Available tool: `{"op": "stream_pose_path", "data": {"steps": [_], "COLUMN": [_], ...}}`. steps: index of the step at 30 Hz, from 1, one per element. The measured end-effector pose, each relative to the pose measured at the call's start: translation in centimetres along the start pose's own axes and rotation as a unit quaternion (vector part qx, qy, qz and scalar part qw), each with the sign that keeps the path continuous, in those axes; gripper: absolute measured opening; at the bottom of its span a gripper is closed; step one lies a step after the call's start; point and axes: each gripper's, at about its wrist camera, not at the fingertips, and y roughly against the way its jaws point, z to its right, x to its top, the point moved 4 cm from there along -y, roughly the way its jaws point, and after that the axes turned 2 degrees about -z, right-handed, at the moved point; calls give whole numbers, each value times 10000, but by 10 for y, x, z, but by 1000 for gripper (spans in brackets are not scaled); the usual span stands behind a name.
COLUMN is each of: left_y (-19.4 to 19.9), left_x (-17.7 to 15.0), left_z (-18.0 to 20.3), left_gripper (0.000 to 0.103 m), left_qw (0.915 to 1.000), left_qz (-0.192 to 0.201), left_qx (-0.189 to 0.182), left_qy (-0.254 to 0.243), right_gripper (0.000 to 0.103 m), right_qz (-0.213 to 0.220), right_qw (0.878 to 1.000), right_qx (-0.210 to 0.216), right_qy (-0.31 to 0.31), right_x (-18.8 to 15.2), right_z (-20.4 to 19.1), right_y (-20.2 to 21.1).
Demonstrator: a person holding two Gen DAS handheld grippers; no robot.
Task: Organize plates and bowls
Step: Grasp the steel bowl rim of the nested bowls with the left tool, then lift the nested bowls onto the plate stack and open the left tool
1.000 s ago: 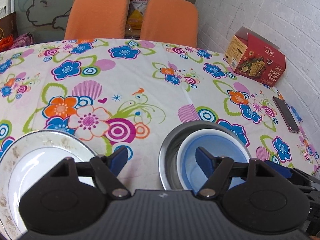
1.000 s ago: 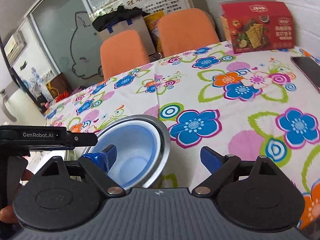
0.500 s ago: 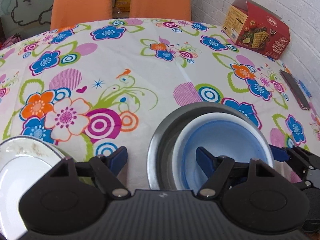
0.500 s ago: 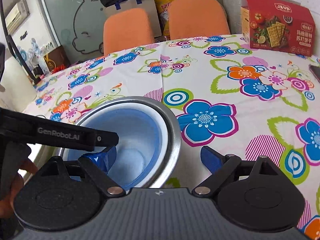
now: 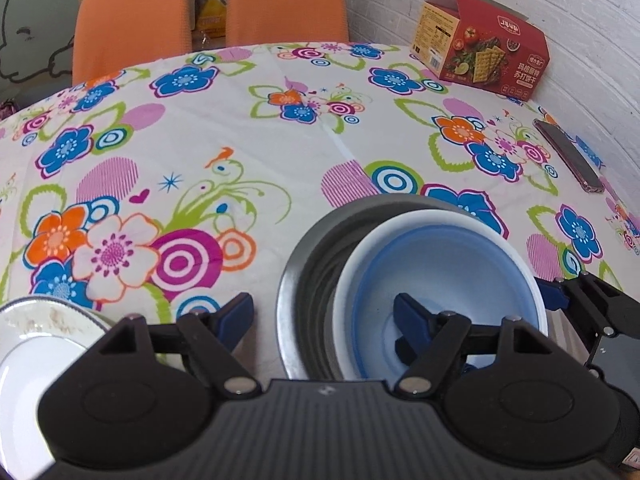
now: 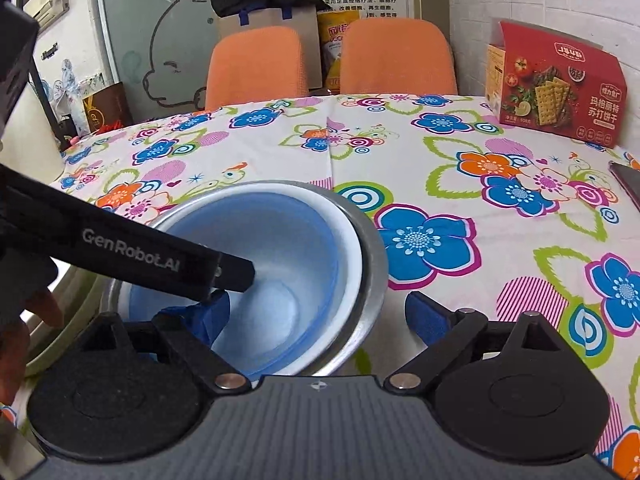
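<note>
A blue bowl with a white rim (image 5: 440, 256) (image 6: 288, 248) sits nested in a steel bowl (image 5: 304, 264) (image 6: 374, 256) on the flowered tablecloth. My left gripper (image 5: 324, 316) is open and straddles the bowls' left wall, its right finger inside the blue bowl and its left finger outside. My right gripper (image 6: 318, 314) is open too and straddles the right wall, with its left finger in the blue bowl. A white plate (image 5: 32, 340) with a speckled rim lies left of the bowls.
A red cracker box (image 5: 480, 52) (image 6: 556, 88) and a phone (image 5: 568, 156) lie at the table's right, near the brick wall. Two orange chairs (image 5: 132, 20) stand behind the table. A hand (image 6: 24, 320) holds the left gripper.
Both grippers have moved in and down onto the nested bowls. Each one's inner finger now sits inside the blue bowl. The bowls have not shifted.
</note>
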Motion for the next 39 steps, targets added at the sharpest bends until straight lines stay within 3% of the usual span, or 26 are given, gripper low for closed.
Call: {"op": "stream_pose_path", "data": {"steps": [10, 17, 20, 28, 34, 39], "left_y": [1, 0, 2, 47, 105, 132], "left_x": [0, 3, 10, 29, 12, -24], "left_z": [9, 13, 10, 7, -44, -95], "left_gripper": [62, 55, 54, 54, 54, 54], "left_qw": [9999, 9997, 9990, 9994, 9963, 9902], "left_qz": [-15, -146, -269, 205, 535, 489], "left_qx": [-82, 103, -120, -117, 445, 948], "left_qy": [151, 194, 350, 261, 512, 904], "right_gripper": [77, 80, 81, 81, 82, 82], "right_qz": [72, -99, -22, 312, 465, 213], "right_qw": [9987, 9977, 9986, 9988, 9934, 9859], "right_qx": [499, 440, 297, 331, 1023, 1599], "right_qy": [-121, -515, -440, -184, 209, 449], "right_x": [2, 10, 15, 47, 59, 49], "right_z": [-14, -17, -18, -37, -99, -152], "right_y": [-1, 0, 7, 31, 38, 27]}}
